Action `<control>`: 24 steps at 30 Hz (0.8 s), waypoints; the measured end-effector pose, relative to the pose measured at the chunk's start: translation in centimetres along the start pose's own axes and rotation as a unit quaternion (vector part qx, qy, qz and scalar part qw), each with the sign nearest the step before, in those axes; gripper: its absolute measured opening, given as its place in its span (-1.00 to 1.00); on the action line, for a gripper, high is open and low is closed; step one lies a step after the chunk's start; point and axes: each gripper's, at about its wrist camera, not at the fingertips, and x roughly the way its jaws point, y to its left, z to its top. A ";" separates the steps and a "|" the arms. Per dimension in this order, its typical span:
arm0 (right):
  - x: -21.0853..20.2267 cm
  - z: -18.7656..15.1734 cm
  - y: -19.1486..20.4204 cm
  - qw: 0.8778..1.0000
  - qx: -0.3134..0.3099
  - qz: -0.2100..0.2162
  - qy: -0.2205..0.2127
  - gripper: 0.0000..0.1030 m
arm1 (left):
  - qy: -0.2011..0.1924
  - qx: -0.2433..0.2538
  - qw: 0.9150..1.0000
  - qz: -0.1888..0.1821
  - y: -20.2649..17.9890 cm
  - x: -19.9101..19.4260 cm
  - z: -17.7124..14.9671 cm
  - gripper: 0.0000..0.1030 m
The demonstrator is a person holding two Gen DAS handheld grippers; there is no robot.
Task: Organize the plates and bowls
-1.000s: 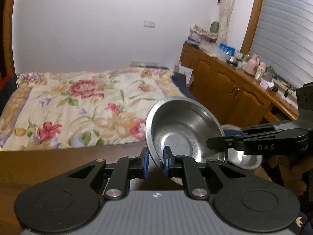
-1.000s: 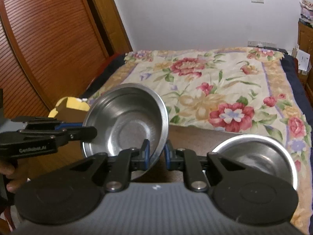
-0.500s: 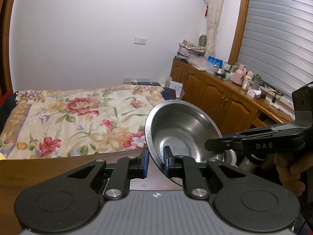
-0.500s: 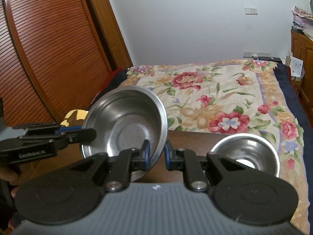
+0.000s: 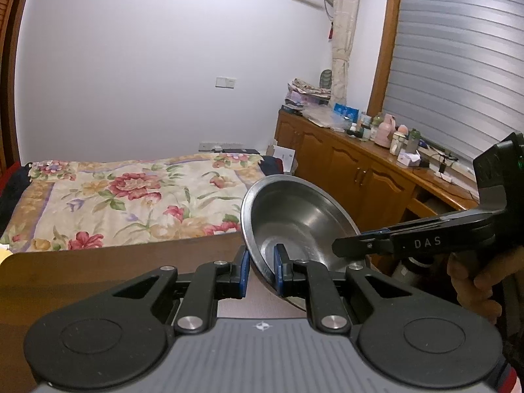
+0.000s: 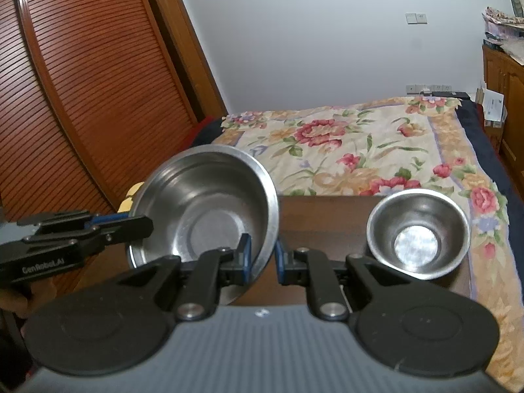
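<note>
A large steel bowl point(image 5: 294, 226) is held in the air between both grippers, above the brown wooden table point(image 5: 98, 271). My left gripper point(image 5: 261, 270) is shut on its left rim. My right gripper point(image 6: 261, 258) is shut on its right rim, with the bowl point(image 6: 203, 209) tilted toward that camera. The right gripper's fingers point(image 5: 366, 249) show from the side in the left wrist view, and the left gripper's fingers point(image 6: 127, 224) show in the right wrist view. A smaller steel bowl point(image 6: 417, 232) stands upright on the table at its right end.
A bed with a floral cover point(image 6: 376, 150) lies just beyond the table's far edge. A wooden cabinet point(image 5: 353, 170) with bottles and clutter runs along the right wall. A slatted wooden door point(image 6: 82, 82) is at the left.
Both grippers have risen with the large bowl held between them. The small bowl has dropped out of the left wrist view and looks lower and smaller in the right wrist view.
</note>
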 end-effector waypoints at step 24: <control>-2.9 -7.6 1.3 0.999 -0.001 -0.007 0.047 -0.67 | 0.050 0.027 0.998 -0.022 -3.0 -3.0 -7.3 -0.66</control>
